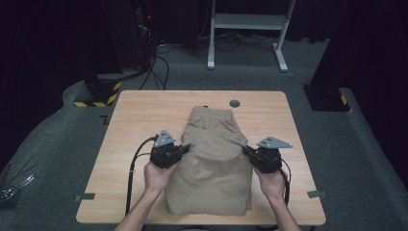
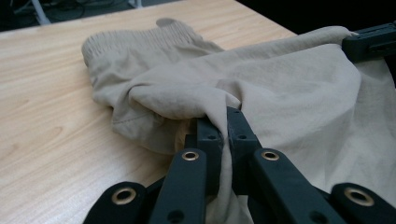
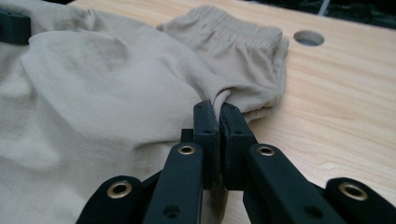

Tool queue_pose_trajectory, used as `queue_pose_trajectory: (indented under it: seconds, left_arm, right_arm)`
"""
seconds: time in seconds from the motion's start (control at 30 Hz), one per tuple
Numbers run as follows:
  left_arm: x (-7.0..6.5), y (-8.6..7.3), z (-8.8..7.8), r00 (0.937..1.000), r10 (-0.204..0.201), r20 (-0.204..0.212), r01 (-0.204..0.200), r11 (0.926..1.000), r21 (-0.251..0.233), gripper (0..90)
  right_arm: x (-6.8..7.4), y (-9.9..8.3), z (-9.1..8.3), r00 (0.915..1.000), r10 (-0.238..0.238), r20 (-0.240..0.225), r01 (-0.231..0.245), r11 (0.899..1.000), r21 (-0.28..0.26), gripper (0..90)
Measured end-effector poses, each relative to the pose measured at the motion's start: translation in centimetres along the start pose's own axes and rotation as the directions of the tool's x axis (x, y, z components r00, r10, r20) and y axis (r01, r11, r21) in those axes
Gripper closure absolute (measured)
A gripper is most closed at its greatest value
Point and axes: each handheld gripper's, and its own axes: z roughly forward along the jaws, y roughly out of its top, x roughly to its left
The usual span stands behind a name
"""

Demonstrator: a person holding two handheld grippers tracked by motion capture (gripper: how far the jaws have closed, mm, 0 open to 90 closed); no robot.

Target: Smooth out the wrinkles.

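Beige trousers (image 1: 214,159) in both clamped tools

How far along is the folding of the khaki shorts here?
Done: the shorts look folded lengthwise, waistband at the far end. In hand: left gripper and right gripper each pinch a side edge mid-length, cloth raised off the table. Left: probably carrying that fold over and releasing.

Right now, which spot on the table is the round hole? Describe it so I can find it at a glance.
Start from the wooden table and find the beige shorts lying down its middle. Follow them to the elastic waistband at the far end. Just beyond the waistband's right corner sits the round grey hole, the one dark circle in the pale wood.
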Motion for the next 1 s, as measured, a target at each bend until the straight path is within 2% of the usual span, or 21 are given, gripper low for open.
queue_pose_trajectory:
  seconds: [0.4,1.0]
  left_arm:
    - [-0.8,0.5,-1.3,0.9998,0.021,0.003,-0.021,0.9995,-0.022,86.7]
    - [-2.0,0.7,-2.9,0.9986,0.051,0.012,-0.05,0.9972,-0.056,86.6]
  right_arm:
    - [0.7,0.5,-1.4,0.9992,-0.038,0.011,0.038,0.998,-0.041,86.8]
    - [1.8,0.7,-3.1,0.9976,-0.069,0.006,0.069,0.993,-0.098,86.8]
